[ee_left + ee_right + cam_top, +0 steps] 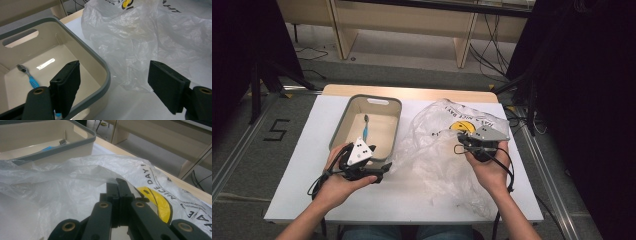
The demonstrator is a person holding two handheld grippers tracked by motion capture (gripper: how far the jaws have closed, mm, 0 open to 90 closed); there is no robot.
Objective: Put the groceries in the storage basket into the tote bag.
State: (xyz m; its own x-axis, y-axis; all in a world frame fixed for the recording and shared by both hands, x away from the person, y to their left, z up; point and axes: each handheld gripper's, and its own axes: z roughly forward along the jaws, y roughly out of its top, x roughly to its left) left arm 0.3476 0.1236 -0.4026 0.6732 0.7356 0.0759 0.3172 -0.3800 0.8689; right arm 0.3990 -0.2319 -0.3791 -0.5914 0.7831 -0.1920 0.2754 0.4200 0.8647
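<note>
High view: bag point(437, 150) beside bin rim point(396, 131).

Black two-jaw left tool point(382, 175), grey triangular plates, brass screws, black cables

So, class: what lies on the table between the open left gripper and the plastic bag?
In the left gripper view, bare white table lies between the left gripper and the plastic bag; the bin's rim sits beside one jaw.
</note>
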